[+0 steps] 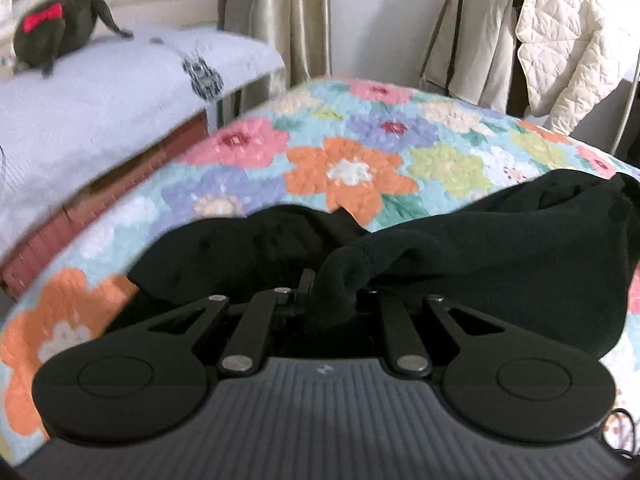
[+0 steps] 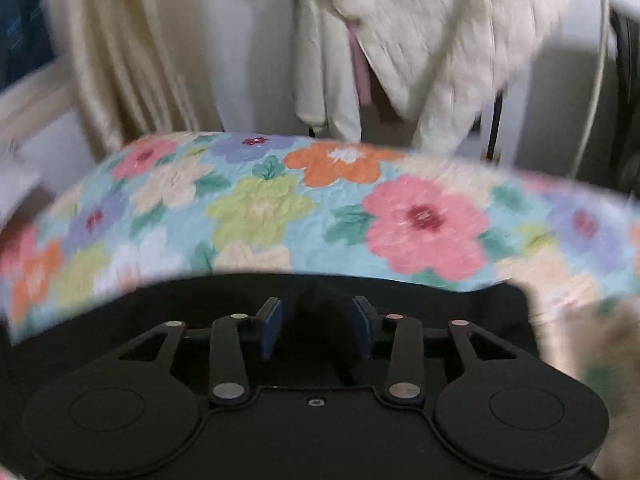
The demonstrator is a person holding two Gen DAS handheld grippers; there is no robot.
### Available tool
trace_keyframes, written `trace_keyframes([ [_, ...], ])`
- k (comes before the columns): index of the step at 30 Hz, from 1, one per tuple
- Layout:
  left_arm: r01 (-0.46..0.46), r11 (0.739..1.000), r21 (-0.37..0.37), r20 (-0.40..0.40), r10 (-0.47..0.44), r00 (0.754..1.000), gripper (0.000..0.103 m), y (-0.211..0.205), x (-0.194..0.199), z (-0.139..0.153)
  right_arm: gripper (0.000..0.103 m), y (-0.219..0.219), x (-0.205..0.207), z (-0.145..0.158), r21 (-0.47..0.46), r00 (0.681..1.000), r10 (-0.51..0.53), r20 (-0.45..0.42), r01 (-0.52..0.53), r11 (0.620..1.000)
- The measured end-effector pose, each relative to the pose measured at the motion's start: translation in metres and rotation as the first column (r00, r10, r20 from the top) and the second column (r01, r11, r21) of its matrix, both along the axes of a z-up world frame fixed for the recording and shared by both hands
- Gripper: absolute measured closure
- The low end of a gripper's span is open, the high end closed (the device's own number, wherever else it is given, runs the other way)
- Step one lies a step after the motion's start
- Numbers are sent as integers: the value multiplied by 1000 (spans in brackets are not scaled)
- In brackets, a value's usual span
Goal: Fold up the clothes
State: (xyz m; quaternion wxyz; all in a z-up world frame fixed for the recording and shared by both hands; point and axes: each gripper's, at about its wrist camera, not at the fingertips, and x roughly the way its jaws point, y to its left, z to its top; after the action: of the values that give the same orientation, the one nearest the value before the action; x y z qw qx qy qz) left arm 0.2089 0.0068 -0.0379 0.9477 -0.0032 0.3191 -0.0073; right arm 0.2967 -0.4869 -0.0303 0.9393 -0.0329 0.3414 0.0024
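A black garment (image 1: 500, 248) lies crumpled on a floral quilt (image 1: 348, 168) that covers the bed. In the left wrist view my left gripper (image 1: 332, 296) is shut on a bunched fold of that garment, which trails off to the right and behind the fingers. In the blurred right wrist view my right gripper (image 2: 318, 320) stands open, its blue pads (image 2: 272, 328) well apart. Black cloth (image 2: 200, 296) lies under and between the fingers, but the pads do not press on it. Beyond it the floral quilt (image 2: 260, 208) stretches away.
A white-covered bed (image 1: 100, 96) stands at the left with a dark plush toy (image 1: 56, 28) wearing a red bow. Cream curtains (image 1: 280, 12) hang behind. A cream quilted jacket (image 1: 572, 40) hangs on a rack past the quilt's far edge, also the jacket (image 2: 440, 20) in the right view.
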Motion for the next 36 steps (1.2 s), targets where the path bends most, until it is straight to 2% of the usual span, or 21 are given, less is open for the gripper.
trace_keyframes([
  [2,-3,1000,13,7,3,1000,93,-2,2,-1,47,-5,-19,-10,-108,999,9,-35,-13,994],
  [3,-4,1000,19,10,3,1000,93,-3,3,-1,47,-11,-25,-17,-128,998,-1,-68,-8,992],
  [8,4,1000,27,25,-4,1000,93,-4,0,-3,48,-40,-17,-65,-132,980,-41,-194,15,991],
  [9,4,1000,23,27,-5,1000,93,-3,-1,-2,53,-43,-13,-72,-132,980,-38,-197,12,991],
  [10,4,1000,17,28,-5,1000,93,-2,-1,-2,81,-47,-9,-75,-120,982,-33,-187,11,993],
  [11,2,1000,11,31,-3,1000,93,-1,-1,-1,99,-51,-7,-73,-124,985,-46,-165,25,992],
  [13,1,1000,3,38,-1,999,92,0,0,1,99,-58,-3,-63,-139,991,-82,-104,67,988],
  [15,0,1000,-8,39,0,999,92,1,1,3,99,-72,2,-41,-108,992,-115,-43,110,988],
  [19,-50,996,-77,2,50,999,92,11,7,-2,99,-97,25,3,-86,985,-166,42,169,982],
  [22,-82,987,-140,-40,77,996,90,21,13,-11,99,-109,64,13,-126,986,-167,21,168,978],
  [23,-99,983,-157,-52,92,994,85,24,13,-14,99,-112,79,13,-128,985,-170,1,168,977],
  [24,-118,978,-173,-64,108,992,81,27,13,-18,90,-110,92,11,-166,985,-175,-2,173,971],
  [25,-139,972,-190,-75,127,989,71,30,13,-21,66,-107,102,9,-216,982,-187,6,183,959],
  [26,-147,968,-204,-77,134,988,68,32,13,-22,54,-106,111,7,-244,976,-217,8,212,946],
  [27,-152,964,-218,-78,139,987,68,35,13,-23,47,-108,118,5,-242,967,-254,3,247,938],
  [29,-162,957,-242,-77,148,986,66,37,12,-23,47,-115,118,6,-171,950,-310,25,310,935],
  [30,-167,954,-249,-72,154,985,65,37,11,-22,46,-122,111,7,-89,932,-360,39,362,928],
  [32,-172,949,-264,-52,165,985,60,38,9,-19,46,-131,89,6,72,919,-393,45,389,918],
  [35,-183,935,-305,-25,184,983,58,43,6,-15,45,-134,43,-4,234,893,-449,18,433,870],
  [36,-192,928,-320,-10,199,980,57,44,4,-12,45,-133,31,-10,285,899,-438,1,420,862],
])
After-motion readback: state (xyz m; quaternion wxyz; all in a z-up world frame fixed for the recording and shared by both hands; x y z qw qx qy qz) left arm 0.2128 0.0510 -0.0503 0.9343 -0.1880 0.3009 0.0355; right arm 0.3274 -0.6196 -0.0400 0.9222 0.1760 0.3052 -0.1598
